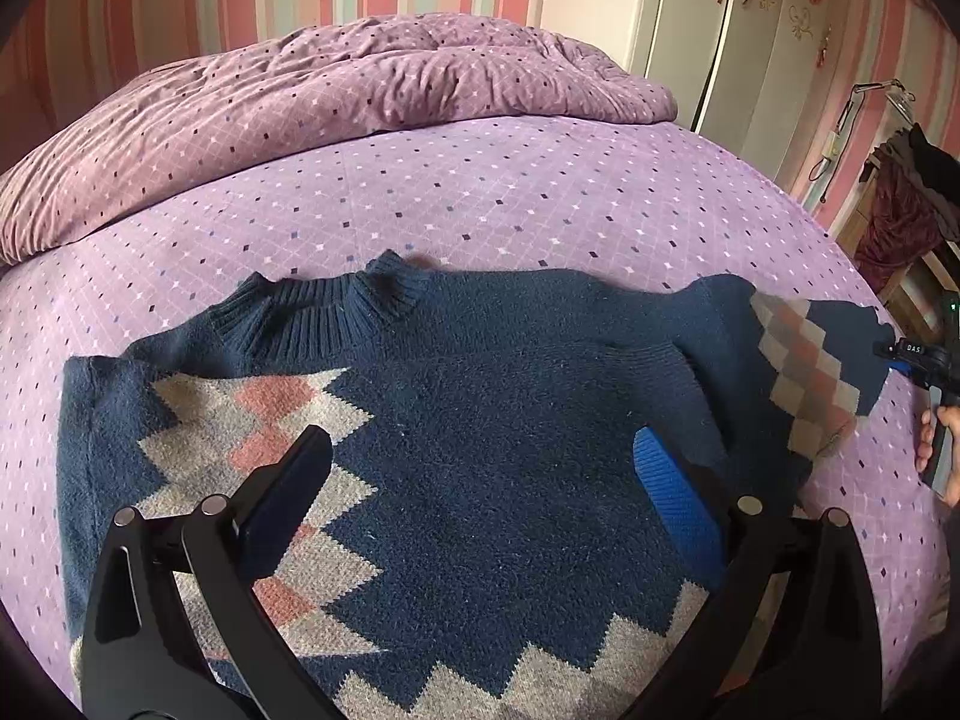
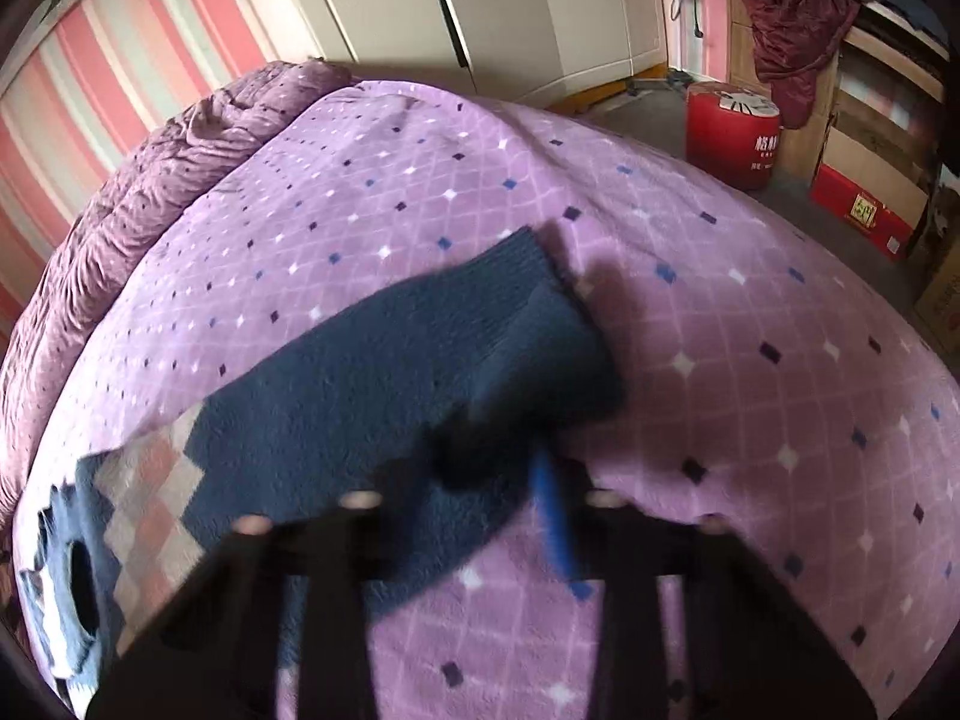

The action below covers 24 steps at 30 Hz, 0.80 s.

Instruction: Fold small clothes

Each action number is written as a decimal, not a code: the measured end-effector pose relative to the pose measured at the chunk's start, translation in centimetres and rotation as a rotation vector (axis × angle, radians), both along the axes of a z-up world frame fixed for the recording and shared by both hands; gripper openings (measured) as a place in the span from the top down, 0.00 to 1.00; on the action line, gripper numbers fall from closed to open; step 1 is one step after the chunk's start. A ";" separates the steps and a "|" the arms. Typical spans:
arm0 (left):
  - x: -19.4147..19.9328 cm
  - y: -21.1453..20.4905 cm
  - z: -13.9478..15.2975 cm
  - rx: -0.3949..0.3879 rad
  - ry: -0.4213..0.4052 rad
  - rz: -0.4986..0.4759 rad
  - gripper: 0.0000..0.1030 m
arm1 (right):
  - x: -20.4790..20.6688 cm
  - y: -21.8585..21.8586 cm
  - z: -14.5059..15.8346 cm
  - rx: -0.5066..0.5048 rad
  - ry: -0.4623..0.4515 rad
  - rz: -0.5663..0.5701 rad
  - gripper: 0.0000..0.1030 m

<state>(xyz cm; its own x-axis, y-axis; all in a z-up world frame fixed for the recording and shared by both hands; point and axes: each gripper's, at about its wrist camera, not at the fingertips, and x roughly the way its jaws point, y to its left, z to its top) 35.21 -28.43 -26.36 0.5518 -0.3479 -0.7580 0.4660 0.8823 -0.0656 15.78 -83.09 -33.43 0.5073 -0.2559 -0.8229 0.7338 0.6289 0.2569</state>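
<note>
A small navy sweater (image 1: pixel 480 420) with grey and pink zigzag pattern lies flat on the purple bed (image 1: pixel 480 192), collar at the far side. My left gripper (image 1: pixel 480 456) is open just above the sweater's chest, holding nothing. The sweater's right sleeve (image 1: pixel 804 360) lies out to the right, and its cuff end (image 2: pixel 480 348) shows in the right wrist view. My right gripper (image 2: pixel 498 468) is shut on the sleeve near the cuff and holds it slightly off the bed; that view is blurred. The right gripper (image 1: pixel 918 360) and the hand holding it also show at the right edge.
A crumpled purple duvet (image 1: pixel 336 102) lies at the far side of the bed. White wardrobe doors (image 2: pixel 480 6) stand behind. A red stool (image 2: pixel 732 132), red boxes (image 2: pixel 864 204) and a shelf with clothes (image 2: pixel 798 30) stand beyond the bed's right edge.
</note>
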 end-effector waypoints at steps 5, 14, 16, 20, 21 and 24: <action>0.4 1.2 0.1 -0.032 0.023 0.011 0.03 | 0.7 2.7 2.1 -0.126 0.032 0.018 0.86; 0.8 4.9 1.2 -0.027 0.015 0.040 0.03 | 2.5 16.3 11.6 -0.291 -0.022 0.215 0.87; 0.6 6.2 1.9 -0.013 -0.002 0.044 0.03 | 3.8 21.1 13.4 -0.296 -0.035 0.287 0.87; 0.5 9.2 3.2 -0.006 -0.027 0.052 0.03 | 6.7 28.9 15.3 -0.262 -0.073 0.389 0.87; 0.6 9.8 3.4 -0.008 -0.027 0.055 0.03 | 7.2 30.5 15.4 -0.259 -0.077 0.405 0.87; 0.9 12.4 4.0 -0.018 -0.033 0.078 0.03 | 9.9 35.5 14.8 -0.180 -0.097 0.439 0.87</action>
<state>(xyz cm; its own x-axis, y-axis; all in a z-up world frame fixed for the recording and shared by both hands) 36.10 -16.00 -22.41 0.6025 -0.3162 -0.7328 0.3983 0.9148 -0.0673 25.66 -47.64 -18.64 0.6713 -0.1348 -0.7288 0.3673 0.9146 0.1691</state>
